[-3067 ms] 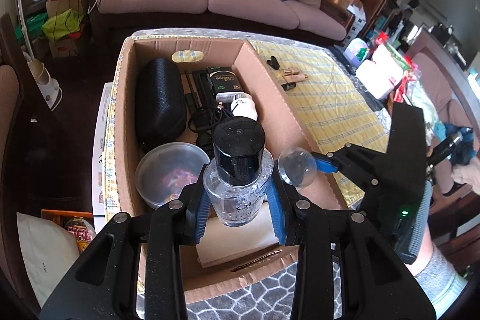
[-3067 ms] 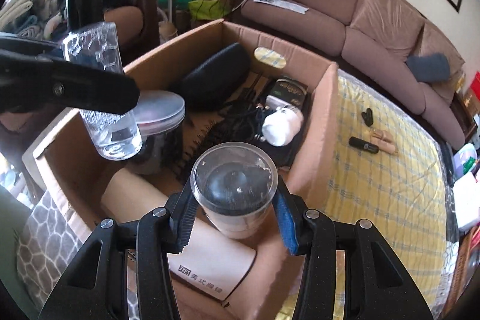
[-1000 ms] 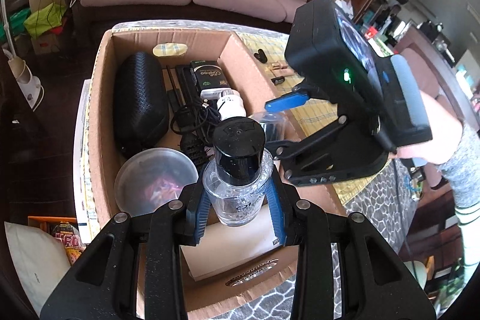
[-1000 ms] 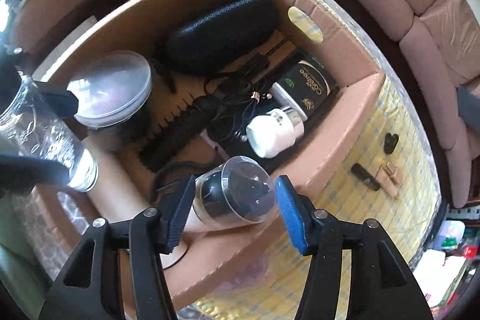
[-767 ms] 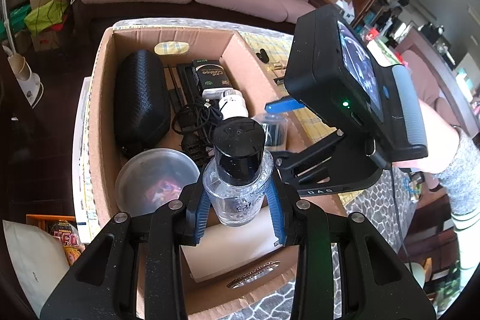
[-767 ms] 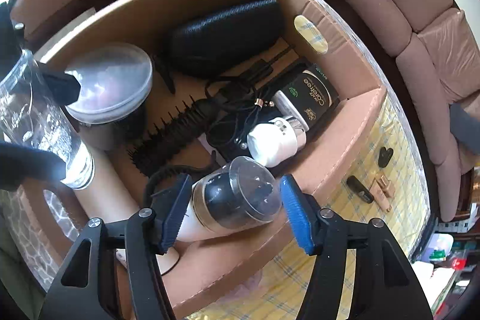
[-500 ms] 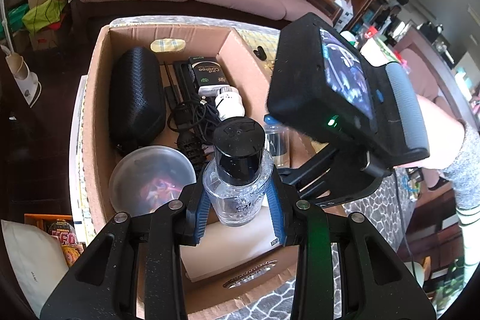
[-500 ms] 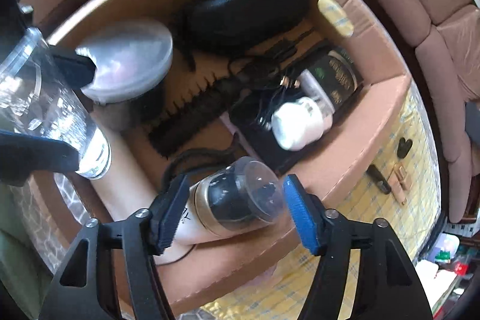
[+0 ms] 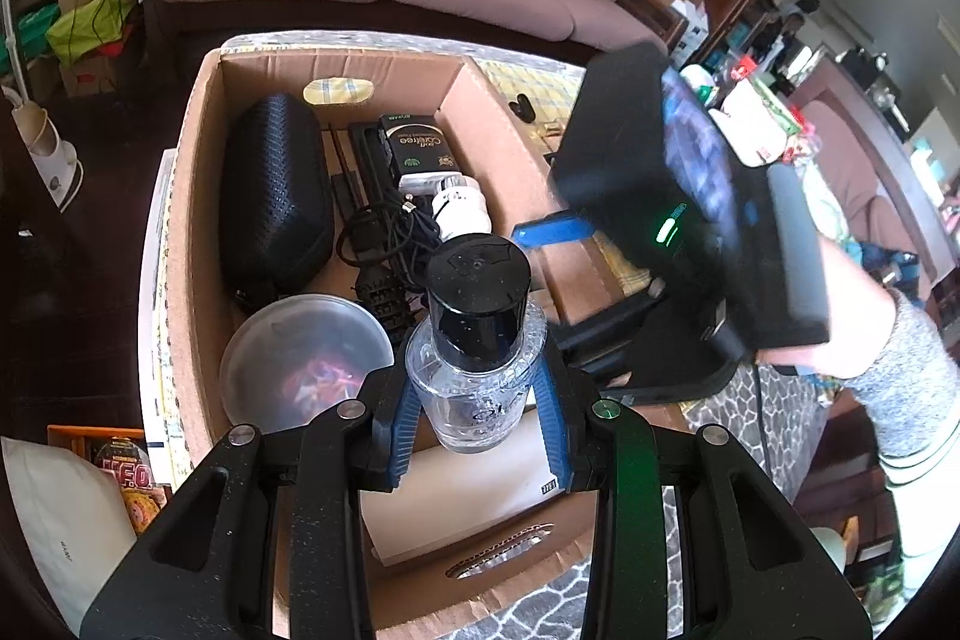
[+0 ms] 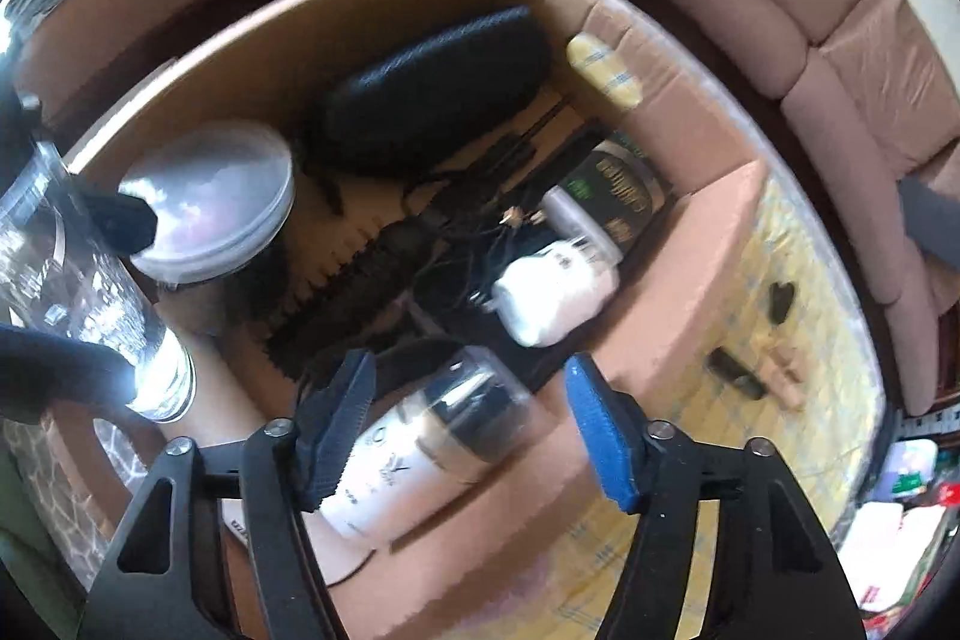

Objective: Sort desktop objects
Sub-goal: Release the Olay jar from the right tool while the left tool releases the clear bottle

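My left gripper [image 9: 477, 436] is shut on a clear bottle with a black cap [image 9: 477, 334], held upright over the near end of a cardboard box [image 9: 198, 196]. The bottle also shows at the left of the right wrist view [image 10: 78, 304]. My right gripper [image 10: 468, 430] is open over the box's right side. A white bottle with a clear cap [image 10: 432, 442] lies on its side in the box between and below its spread fingers, free of them. In the left wrist view the right gripper's body [image 9: 672, 196] hangs over the box's right wall.
In the box lie a black case [image 9: 273, 196], a lidded clear tub [image 9: 306, 364], a black hairbrush [image 10: 360, 274], cables, a dark Coffee tin [image 9: 414, 142], a white plug [image 10: 552, 292] and a white carton [image 9: 474, 496]. Small items [image 10: 750, 370] lie on the yellow cloth.
My right gripper has opened and let go of the white bottle, which now lies on its side in the box. The left gripper still holds the clear bottle in place.
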### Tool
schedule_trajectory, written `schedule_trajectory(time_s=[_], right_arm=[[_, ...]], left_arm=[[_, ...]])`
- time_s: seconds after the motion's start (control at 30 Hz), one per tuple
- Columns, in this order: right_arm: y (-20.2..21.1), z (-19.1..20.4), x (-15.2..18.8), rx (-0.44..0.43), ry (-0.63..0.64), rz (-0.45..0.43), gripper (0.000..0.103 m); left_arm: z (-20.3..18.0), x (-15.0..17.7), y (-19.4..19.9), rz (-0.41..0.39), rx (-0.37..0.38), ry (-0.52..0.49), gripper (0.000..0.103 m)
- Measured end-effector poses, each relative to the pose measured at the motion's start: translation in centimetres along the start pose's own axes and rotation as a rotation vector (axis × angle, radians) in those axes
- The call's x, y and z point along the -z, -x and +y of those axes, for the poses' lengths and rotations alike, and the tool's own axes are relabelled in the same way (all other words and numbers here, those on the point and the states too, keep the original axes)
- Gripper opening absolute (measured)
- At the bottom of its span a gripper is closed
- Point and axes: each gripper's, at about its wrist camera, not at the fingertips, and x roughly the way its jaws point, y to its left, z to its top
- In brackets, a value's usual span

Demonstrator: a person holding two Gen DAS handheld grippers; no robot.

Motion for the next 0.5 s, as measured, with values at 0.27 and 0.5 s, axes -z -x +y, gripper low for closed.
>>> schedule_trajectory(time_s=[0.27, 0.5], right_arm=[[1.0, 1.0, 0.9, 0.008, 0.029, -0.017, 0.061], [5.3, 0.0, 4.1, 0.038, -0.088, -0.190, 0.065]], left_arm=[[-0.8, 0.0, -0.9, 0.058, -0.024, -0.031, 0.032], [-2.7, 0.1, -3.1, 0.147, -0.075, -0.088, 0.032]])
